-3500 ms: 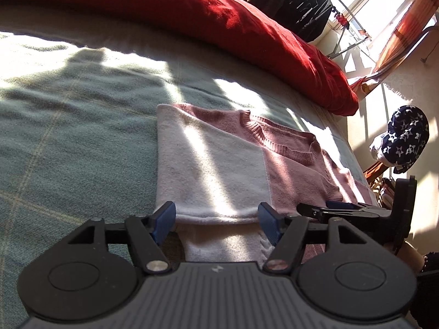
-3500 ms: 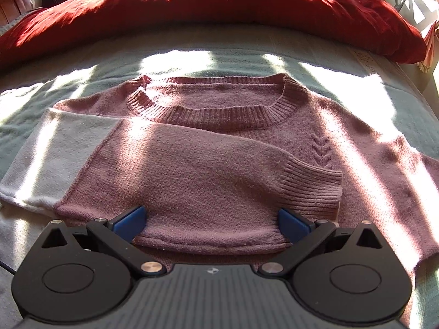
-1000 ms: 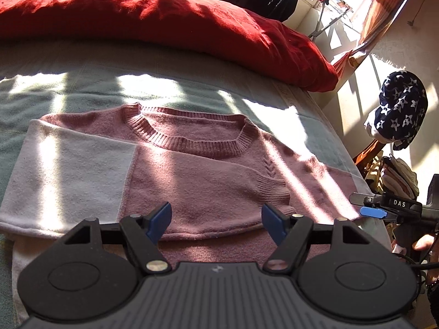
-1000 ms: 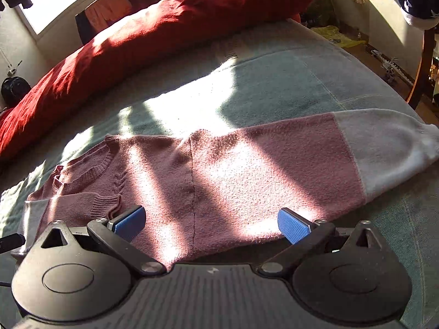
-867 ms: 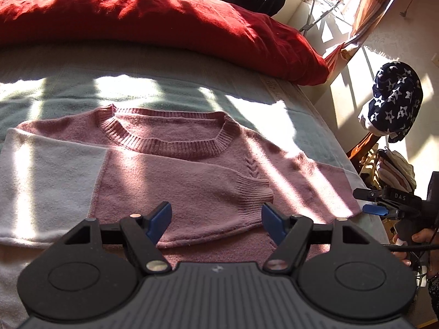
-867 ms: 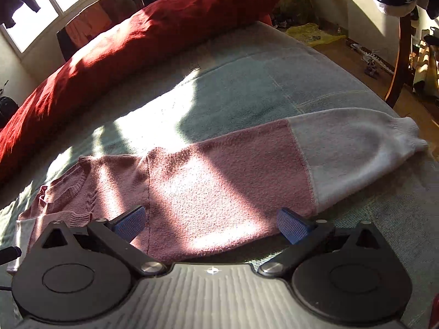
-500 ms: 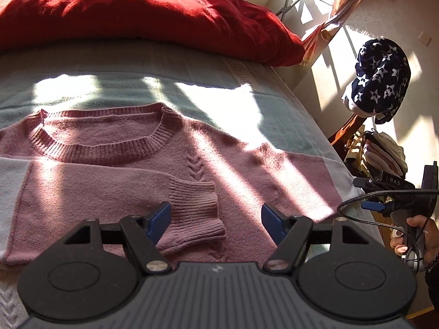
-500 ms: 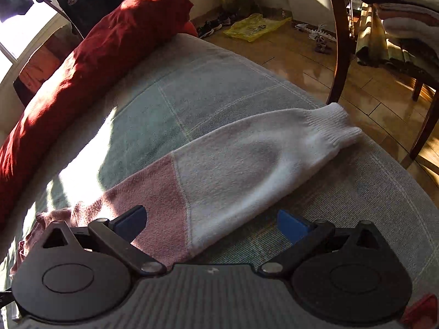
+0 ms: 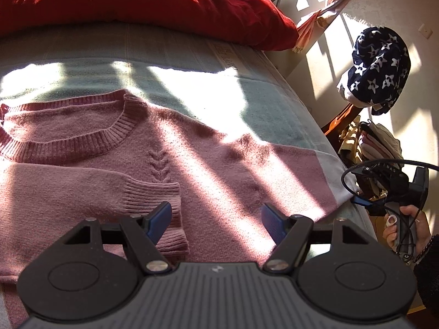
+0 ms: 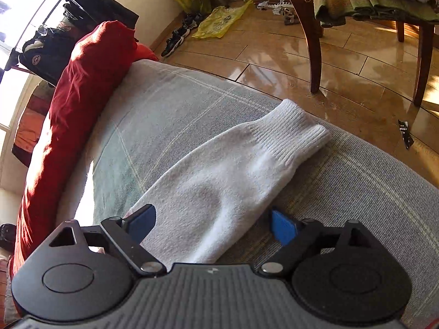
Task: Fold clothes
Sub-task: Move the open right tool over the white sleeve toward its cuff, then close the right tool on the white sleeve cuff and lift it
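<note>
Your right gripper (image 10: 211,223) is the one that matters here. The sweater's (image 9: 214,164) white sleeve (image 10: 227,178) lies flat on the grey-green blanket (image 10: 356,192), and its long axis runs from between your blue pads out toward 1 o'clock, ending at the ribbed cuff (image 10: 296,128) near the bed's edge. The jaws straddle the sleeve and are closing, but the pads do not yet press the knit, so nothing is held.

Your left gripper (image 9: 216,218) hangs with jaws parted and empty over the pink body, the other sleeve's folded-in cuff (image 9: 156,200) just beside its left pad at 9 o'clock. The white sleeve sits far off at 3 o'clock from it, so the right hand (image 9: 403,227) is clearly nearer. Judging by that, the sleeve likely folds inward across the body.
</note>
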`<state>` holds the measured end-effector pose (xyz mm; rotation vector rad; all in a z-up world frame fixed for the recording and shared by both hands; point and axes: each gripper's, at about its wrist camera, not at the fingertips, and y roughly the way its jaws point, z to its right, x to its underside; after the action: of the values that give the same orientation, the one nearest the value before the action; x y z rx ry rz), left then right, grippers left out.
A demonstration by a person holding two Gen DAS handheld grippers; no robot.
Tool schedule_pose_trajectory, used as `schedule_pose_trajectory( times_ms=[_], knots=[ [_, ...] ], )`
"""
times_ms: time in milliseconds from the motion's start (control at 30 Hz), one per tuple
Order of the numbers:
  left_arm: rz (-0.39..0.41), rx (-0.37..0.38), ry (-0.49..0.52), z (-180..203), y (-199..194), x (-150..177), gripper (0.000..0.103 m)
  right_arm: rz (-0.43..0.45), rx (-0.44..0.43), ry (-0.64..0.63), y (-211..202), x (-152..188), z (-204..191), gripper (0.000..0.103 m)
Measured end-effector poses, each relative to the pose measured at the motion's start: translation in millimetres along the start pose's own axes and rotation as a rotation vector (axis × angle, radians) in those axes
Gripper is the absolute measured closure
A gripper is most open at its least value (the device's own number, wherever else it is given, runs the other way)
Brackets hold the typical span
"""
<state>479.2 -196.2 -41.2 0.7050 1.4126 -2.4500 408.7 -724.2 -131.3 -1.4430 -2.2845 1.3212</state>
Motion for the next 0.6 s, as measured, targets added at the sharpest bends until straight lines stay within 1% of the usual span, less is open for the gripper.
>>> schedule_pose_trajectory(
  times_ms=[33, 133, 200, 267, 300, 367, 467, 567, 600],
  knots=[
    [-0.002, 0.0, -0.002, 0.8, 1.1, -0.1, 0.031, -0.001, -0.005, 0.008, 1.8, -3.4, 2.9, 0.019],
    [-0.004, 0.002, -0.006, 3.4, 3.7, 0.0, 0.031, -0.004, -0.019, 0.027, 5.4, -12.2, 9.4, 0.027],
    [-0.006, 0.002, -0.007, 5.1, 5.3, 0.2, 0.031, -0.004, -0.01, 0.02, 7.3, -17.4, 12.6, 0.035],
    [-0.008, 0.001, -0.008, 6.8, 6.9, 0.1, 0.031, 0.001, -0.003, 0.019, 7.3, -20.7, 17.4, 0.053],
    [-0.009, 0.002, -0.009, 7.3, 7.8, 0.0, 0.031, -0.001, -0.005, 0.022, 7.9, -22.6, 20.9, 0.056],
    [-0.011, 0.004, -0.015, 8.3, 9.2, 0.4, 0.031, -0.003, -0.018, 0.056, 7.5, -25.6, 30.3, 0.066],
    [-0.014, 0.01, -0.03, 9.2, 11.7, 1.5, 0.031, -0.002, -0.057, 0.104, 8.6, -26.8, 40.1, 0.067],
    [-0.017, 0.009, -0.038, 10.6, 14.6, 2.0, 0.031, 0.012, -0.078, 0.113, 9.9, -27.2, 43.1, 0.067],
    [-0.018, 0.011, -0.042, 11.1, 15.6, 2.2, 0.031, 0.023, -0.104, 0.139, 10.7, -26.2, 48.3, 0.066]
  ],
)
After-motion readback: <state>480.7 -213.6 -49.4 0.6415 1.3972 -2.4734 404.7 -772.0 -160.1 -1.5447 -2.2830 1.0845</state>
